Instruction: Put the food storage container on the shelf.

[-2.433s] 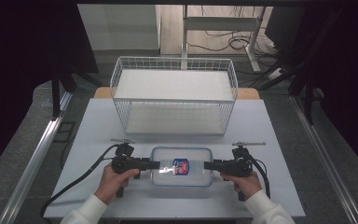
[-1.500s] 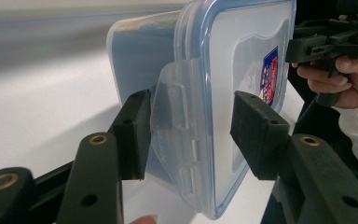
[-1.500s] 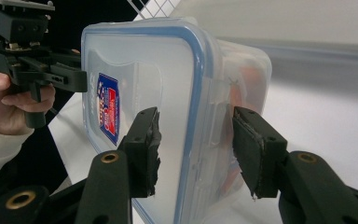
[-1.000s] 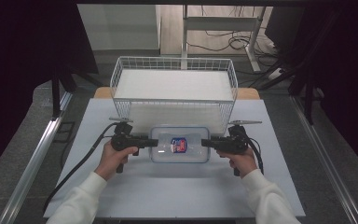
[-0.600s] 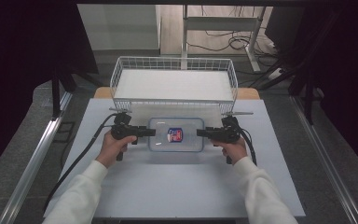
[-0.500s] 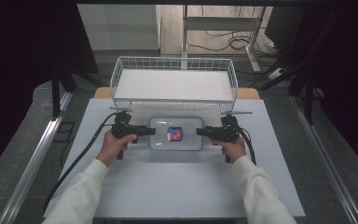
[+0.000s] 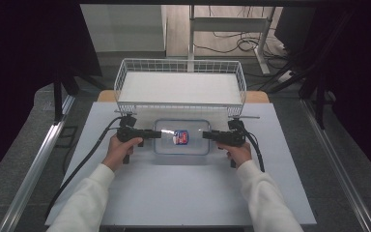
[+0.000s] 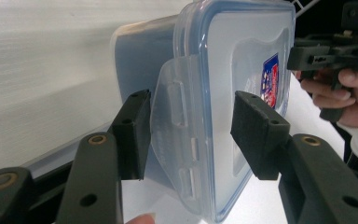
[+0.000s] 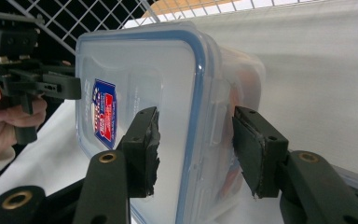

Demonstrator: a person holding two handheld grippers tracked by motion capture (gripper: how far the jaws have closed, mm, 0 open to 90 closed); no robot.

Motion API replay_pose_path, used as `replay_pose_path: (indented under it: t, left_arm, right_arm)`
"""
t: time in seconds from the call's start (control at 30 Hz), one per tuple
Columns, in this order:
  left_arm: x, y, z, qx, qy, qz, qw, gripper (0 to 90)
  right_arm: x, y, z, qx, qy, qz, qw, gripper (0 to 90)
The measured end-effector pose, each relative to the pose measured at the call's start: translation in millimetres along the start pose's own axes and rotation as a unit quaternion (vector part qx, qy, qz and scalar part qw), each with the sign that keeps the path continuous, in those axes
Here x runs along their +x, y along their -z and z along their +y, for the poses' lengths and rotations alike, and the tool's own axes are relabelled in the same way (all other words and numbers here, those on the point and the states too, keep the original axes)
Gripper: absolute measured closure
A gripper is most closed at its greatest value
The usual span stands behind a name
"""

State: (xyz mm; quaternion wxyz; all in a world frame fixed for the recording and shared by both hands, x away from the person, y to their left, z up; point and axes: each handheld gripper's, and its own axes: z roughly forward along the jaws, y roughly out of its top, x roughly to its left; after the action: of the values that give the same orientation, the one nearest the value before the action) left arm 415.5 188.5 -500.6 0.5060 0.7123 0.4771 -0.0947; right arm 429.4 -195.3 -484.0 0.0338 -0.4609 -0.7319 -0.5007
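1. Wire basket (image 7: 180, 87) sits just behind; lift level, both ends together.
2. Lidded container (image 7: 181, 137) rests on table (image 7: 183, 193), between grippers.
3. Left gripper (image 8: 186, 135) pinches its end latch; right gripper (image 9: 196, 144) clamps opposite rim. Keep squeeze.

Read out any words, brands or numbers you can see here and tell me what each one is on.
Blue and red sticker on the lid of the clear plastic container: print is there, but too small and blurred to read.
Nothing else in these views carries readable text.
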Motion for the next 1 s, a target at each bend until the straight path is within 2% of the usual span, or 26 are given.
replay_pose_path:
  t: [0.1,0.2,0.27,0.4,0.53,0.63,0.7,0.73,0.87,0.9,0.93,1.0]
  left_arm:
    - [2.0,-1.2,0.2,-0.005,0.011,0.003,0.9999,47.7]
    - [4.4,-2.3,0.6,-0.010,0.013,0.004,0.9999,47.6]
    - [5.6,-3.3,0.8,-0.012,0.017,0.001,0.9998,47.5]
    - [8.9,-5.4,0.2,-0.012,0.028,0.005,0.9995,46.5]
    - [10.7,-8.2,0.7,-0.027,0.039,0.010,0.9988,45.9]
    - [11.0,-9.0,0.8,-0.033,0.042,0.011,0.9985,45.6]
    - [9.6,-8.7,0.9,-0.036,0.035,0.019,0.9986,45.2]
    - [9.2,-7.4,0.7,-0.032,0.023,0.028,0.9988,44.4]
    - [-1.7,-4.4,-1.6,-0.045,0.015,0.039,0.9981,36.8]
    - [-5.2,-2.7,-2.4,-0.052,0.006,0.047,0.9975,36.1]
    - [-7.5,0.7,-3.2,-0.051,-0.012,0.058,0.9969,34.7]
    - [-14.5,6.9,-5.9,-0.056,-0.025,0.067,0.9959,32.5]
  right_arm:
    - [-1.9,-1.5,-0.7,-0.008,-0.015,0.001,0.9999,51.0]
    - [-3.5,-2.7,-1.6,-0.014,-0.024,0.000,0.9996,50.6]
    - [-2.9,-3.3,-2.5,-0.022,-0.018,-0.012,0.9995,50.2]
    - [4.3,-6.5,-3.3,-0.033,0.011,-0.048,0.9983,53.1]
    - [1.3,-9.2,-5.2,-0.044,-0.019,-0.047,0.9978,53.7]
    - [1.5,-9.3,-5.7,-0.048,-0.017,-0.049,0.9975,53.4]
    - [2.3,-9.5,-5.8,-0.050,-0.014,-0.054,0.9972,51.7]
    - [3.0,-9.5,-5.7,-0.049,-0.011,-0.053,0.9974,48.3]
    - [10.9,-6.0,-7.5,-0.055,0.015,-0.075,0.9956,43.4]
    - [13.3,-3.3,-8.0,-0.057,0.022,-0.078,0.9951,43.1]
    - [15.5,-0.3,-8.5,-0.060,0.029,-0.079,0.9946,42.4]
    - [19.7,7.2,-8.8,-0.066,0.044,-0.081,0.9936,42.1]
